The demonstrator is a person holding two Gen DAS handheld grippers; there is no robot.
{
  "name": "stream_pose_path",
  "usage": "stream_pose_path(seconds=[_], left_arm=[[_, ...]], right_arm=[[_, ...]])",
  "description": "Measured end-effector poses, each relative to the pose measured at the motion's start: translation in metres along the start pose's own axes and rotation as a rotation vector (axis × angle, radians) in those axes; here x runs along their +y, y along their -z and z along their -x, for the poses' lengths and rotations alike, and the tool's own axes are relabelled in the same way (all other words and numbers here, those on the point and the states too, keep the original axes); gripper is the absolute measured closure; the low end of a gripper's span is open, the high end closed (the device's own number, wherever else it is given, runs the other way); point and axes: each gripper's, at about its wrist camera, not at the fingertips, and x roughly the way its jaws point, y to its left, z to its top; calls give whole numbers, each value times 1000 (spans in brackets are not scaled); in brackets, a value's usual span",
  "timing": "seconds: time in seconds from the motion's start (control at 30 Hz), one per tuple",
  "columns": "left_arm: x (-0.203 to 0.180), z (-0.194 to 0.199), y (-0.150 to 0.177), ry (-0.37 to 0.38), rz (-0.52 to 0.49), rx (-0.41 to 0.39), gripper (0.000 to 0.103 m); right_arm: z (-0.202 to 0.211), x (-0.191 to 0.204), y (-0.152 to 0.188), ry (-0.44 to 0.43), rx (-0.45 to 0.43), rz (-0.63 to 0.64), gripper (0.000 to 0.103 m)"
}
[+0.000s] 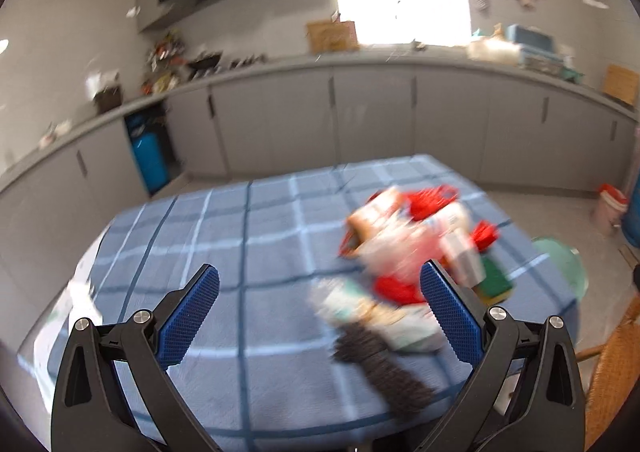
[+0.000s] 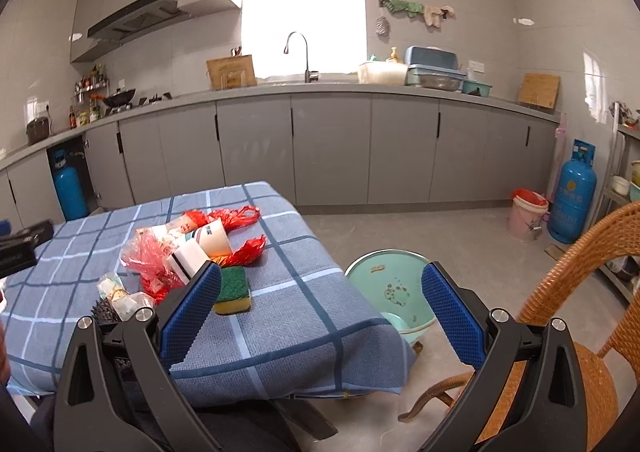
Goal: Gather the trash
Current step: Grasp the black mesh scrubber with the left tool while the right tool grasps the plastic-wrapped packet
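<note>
The trash sits in a loose heap on the blue checked worktop (image 2: 280, 332), centre-left of the right wrist frame: a red plastic bag (image 2: 154, 256) with a paper cup (image 2: 214, 238) and a white box (image 2: 188, 258) on it, a green and yellow sponge (image 2: 233, 290) touching its lower edge, and crumpled wrappers (image 2: 116, 294) beside a dark pine cone-like lump (image 2: 105, 311) at lower left. A good start, I judge, is to pinch the bag by one of its red handles (image 2: 240, 213) so it can be opened and the loose pieces dropped in; the thin film will slip unless both pads bite a bunched fold. The left tongs (image 1: 320, 316) are spread wide and hold nothing, hovering low over the near edge of the worktop, pointing at the blurred heap at right of centre. The right tongs (image 2: 322, 318) are equally wide and empty, held level off the worktop's right corner above a pale green basin (image 2: 396, 284) on the floor, a wicker chair (image 2: 580, 292) at lower right
</note>
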Motion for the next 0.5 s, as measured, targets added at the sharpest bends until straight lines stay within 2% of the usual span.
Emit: stream_pose_path(seconds=[0.13,0.47,0.5], left_arm=[[5,-26,23,24,4,114,4],[-24,-61,49,99,-48,234,6],[-26,-67,53,106,-47,255,10]], right_arm=[[-25,19,9,-33,34,35,5],[-68,51,26,-85,115,78,5],[-70,52,27,-88,117,83,5]])
